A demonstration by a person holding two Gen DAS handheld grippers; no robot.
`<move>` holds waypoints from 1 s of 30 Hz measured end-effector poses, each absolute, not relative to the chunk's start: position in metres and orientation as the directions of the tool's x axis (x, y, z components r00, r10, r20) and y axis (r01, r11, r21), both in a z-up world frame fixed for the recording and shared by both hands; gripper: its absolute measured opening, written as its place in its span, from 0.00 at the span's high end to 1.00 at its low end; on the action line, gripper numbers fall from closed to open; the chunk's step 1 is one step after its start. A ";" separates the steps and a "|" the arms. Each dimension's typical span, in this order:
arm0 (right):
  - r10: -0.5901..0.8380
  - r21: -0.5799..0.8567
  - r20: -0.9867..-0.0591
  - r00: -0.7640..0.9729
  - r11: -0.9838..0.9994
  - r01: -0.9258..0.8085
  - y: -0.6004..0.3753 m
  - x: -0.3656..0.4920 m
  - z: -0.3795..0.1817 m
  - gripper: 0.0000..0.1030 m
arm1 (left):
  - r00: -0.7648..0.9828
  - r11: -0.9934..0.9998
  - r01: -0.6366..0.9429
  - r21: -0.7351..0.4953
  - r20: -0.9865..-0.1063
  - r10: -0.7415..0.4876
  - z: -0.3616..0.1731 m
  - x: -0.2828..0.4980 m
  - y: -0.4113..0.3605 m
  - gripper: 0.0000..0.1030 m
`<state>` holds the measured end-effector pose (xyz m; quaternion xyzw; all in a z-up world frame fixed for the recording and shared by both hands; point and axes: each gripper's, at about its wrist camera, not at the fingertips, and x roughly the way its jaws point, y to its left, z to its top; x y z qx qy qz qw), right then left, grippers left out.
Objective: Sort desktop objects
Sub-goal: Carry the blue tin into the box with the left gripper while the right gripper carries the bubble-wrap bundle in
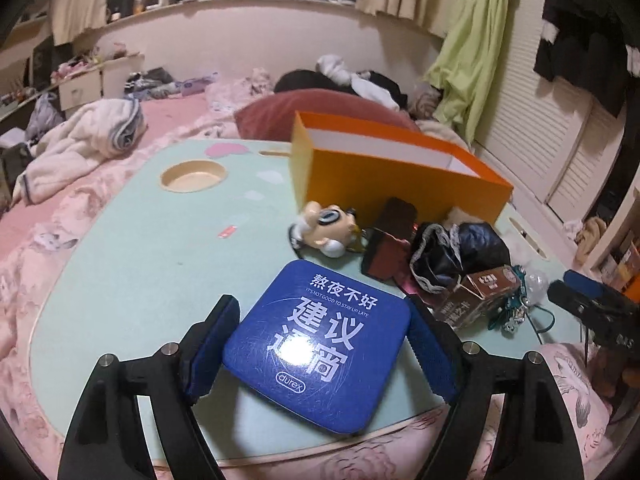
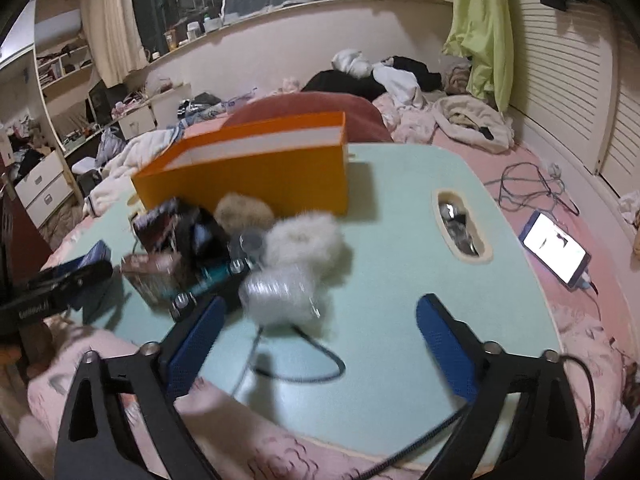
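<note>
Left fingers (image 1: 432, 344) gripping one blue tin (image 1: 320, 348)

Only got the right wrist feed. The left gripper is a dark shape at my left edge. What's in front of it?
Observer: A blue square tin with white lettering lies between the fingers of the left gripper, near the edge of the mint-green table.
Operator: Gripped?
Observer: Cannot tell. The blue pads flank its two sides closely, but contact isn't clear.
Operator: Anything on the far side of my clutter pile?
Observer: A cream cartoon figurine lies on its side by the near corner of the orange cardboard box.
</note>
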<state>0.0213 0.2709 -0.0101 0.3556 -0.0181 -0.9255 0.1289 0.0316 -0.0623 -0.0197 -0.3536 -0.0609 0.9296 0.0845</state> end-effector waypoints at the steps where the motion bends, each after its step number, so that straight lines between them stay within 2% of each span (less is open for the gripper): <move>1: -0.250 0.121 -0.659 -0.710 -0.966 0.228 0.267 0.019 -0.010 0.22 | -0.737 -0.977 -0.109 -0.181 -0.645 0.202 -0.019 0.031 -0.064 0.20; 2: -0.251 0.120 -0.670 -0.699 -0.965 0.232 0.263 0.014 -0.011 0.26 | -0.739 -0.976 -0.107 -0.188 -0.642 0.204 -0.017 0.030 -0.065 0.20; 5: -0.279 0.133 -0.711 -0.646 -0.955 0.266 0.252 0.005 -0.020 0.65 | -0.748 -0.977 -0.117 -0.180 -0.632 0.206 -0.014 0.030 -0.062 0.20; 6: -0.286 0.137 -0.723 -0.629 -0.952 0.275 0.251 0.005 -0.023 0.67 | -0.750 -0.978 -0.119 -0.173 -0.629 0.203 -0.013 0.030 -0.062 0.20; 14: -0.307 0.177 -0.580 -0.754 -0.952 0.251 0.275 0.029 0.004 0.67 | -0.786 -0.976 -0.145 -0.165 -0.580 0.215 0.013 0.031 -0.056 0.20; 21: -0.368 0.201 -0.533 -0.762 -0.930 0.309 0.255 -0.036 0.061 0.67 | -0.812 -0.957 -0.198 -0.212 -0.511 0.281 0.064 -0.027 -0.040 0.20; 24: -0.367 0.202 -0.558 -0.744 -0.930 0.308 0.242 -0.078 0.065 0.67 | -0.802 -0.956 -0.193 -0.220 -0.526 0.283 0.070 -0.069 -0.030 0.20; 26: -0.356 0.208 -0.613 -0.705 -0.934 0.290 0.235 -0.106 0.053 0.66 | -0.788 -0.966 -0.155 -0.206 -0.564 0.247 0.058 -0.092 -0.026 0.19; 29: -0.322 0.217 -0.730 -0.603 -0.946 0.243 0.231 -0.128 0.020 0.58 | -0.710 -0.974 -0.153 -0.170 -0.666 0.228 0.024 -0.116 -0.019 0.18; 30: -0.316 0.213 -0.738 -0.596 -0.948 0.239 0.230 -0.127 0.014 0.53 | -0.705 -0.970 -0.185 -0.154 -0.667 0.241 0.020 -0.116 -0.015 0.18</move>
